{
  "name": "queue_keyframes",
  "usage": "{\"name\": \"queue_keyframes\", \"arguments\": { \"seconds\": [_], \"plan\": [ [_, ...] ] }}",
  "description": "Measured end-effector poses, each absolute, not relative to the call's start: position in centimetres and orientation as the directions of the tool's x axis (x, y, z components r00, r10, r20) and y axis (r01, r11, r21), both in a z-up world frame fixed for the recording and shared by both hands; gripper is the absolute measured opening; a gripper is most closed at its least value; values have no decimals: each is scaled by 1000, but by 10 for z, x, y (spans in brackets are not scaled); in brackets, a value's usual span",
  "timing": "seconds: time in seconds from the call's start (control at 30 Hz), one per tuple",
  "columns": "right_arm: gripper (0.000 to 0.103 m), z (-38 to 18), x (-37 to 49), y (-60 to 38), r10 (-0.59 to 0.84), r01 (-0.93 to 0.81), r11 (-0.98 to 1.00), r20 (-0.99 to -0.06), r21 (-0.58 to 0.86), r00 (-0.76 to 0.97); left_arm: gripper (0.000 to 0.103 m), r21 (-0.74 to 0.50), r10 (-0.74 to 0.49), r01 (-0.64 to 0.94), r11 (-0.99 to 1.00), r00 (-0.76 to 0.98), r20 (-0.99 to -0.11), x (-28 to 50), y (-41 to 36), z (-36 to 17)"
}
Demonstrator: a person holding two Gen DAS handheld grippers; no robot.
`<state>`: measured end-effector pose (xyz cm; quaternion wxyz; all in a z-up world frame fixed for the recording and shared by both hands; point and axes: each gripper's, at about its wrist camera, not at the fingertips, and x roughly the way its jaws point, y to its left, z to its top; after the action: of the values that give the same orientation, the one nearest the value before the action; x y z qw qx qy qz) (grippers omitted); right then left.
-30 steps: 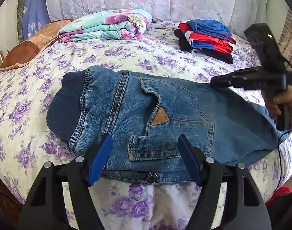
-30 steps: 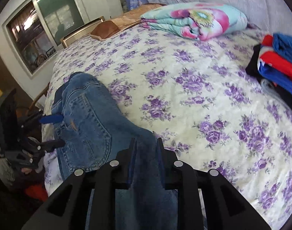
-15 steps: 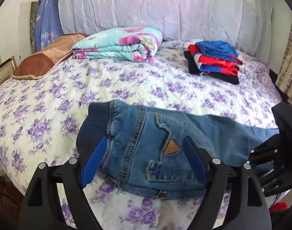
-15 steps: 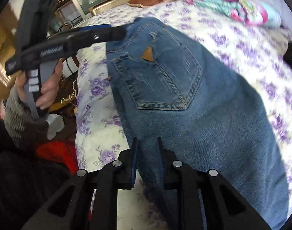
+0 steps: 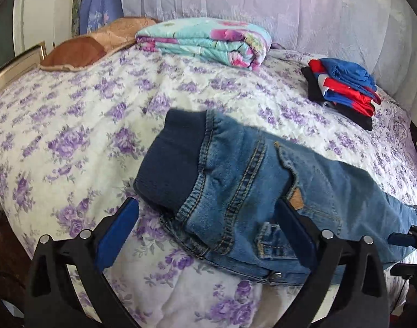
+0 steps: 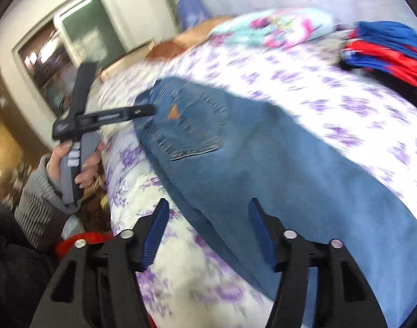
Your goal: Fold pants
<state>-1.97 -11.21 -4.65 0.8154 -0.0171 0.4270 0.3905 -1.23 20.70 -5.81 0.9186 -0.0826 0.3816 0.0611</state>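
Blue jeans [image 5: 235,186] with a dark ribbed waistband [image 5: 170,164] lie across the near edge of the flowered bed [image 5: 72,125]. My left gripper [image 5: 205,224] hovers at the waist end. Its jaws are opening wide and press on nothing: one pad [image 5: 293,235] is over the denim, the other over the bedspread. In the right wrist view the trouser leg [image 6: 276,158] runs under my right gripper [image 6: 208,227]. Those jaws are opening too, with the leg's edge lying loose beneath them. A hand in a grey sleeve [image 6: 39,199] holds the left gripper [image 6: 143,110] by the waistband.
A folded floral blanket [image 5: 208,43] and a brown pillow [image 5: 82,52] lie at the head of the bed. A stack of red, blue and black clothes [image 5: 342,87] sits far right. Beyond the bed edge are a window [image 6: 72,54] and something red [image 6: 80,242] low down.
My right gripper was shut on the trouser leg and has let it go, its jaws now apart. The left jaws have spread wider, and the jeans sit further right in that view.
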Motion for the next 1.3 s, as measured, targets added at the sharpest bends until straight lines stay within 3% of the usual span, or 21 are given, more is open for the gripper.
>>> {"name": "queue_keyframes", "arguments": {
  "seconds": [0.23,0.43,0.6,0.73,0.87,0.93,1.13,1.23,1.3],
  "plan": [
    [75,-41,-57,-216,537,-357,844,-615,401,578,97,-87,-89,47,995,804,-588,-31,134,-11],
    [75,-58,-96,-326,385,-34,858,-597,513,704,97,-32,-235,276,961,748,-621,-14,30,-24],
    [75,-91,-128,-412,326,210,709,-577,673,749,97,18,-270,376,926,698,-663,-8,-33,-47],
    [72,-107,-131,-436,360,221,602,-509,767,782,97,-5,-262,367,930,654,-710,3,-46,-65],
    [69,-113,-113,-441,337,244,606,-522,757,784,97,-19,-200,289,957,612,-765,20,-37,-88],
    [68,-113,-105,-442,325,254,600,-521,759,789,99,-90,-227,260,961,564,-794,29,-26,-101],
    [68,-114,-91,-440,273,268,619,-522,738,808,99,-83,-225,259,962,588,-777,27,-24,-107],
    [56,-114,-90,-437,245,274,638,-526,720,814,99,-108,-242,255,961,585,-774,27,-20,-103],
    [40,-118,-94,-443,238,284,615,-517,736,822,98,-119,-247,246,962,599,-762,26,-18,-97]
  ]
}}
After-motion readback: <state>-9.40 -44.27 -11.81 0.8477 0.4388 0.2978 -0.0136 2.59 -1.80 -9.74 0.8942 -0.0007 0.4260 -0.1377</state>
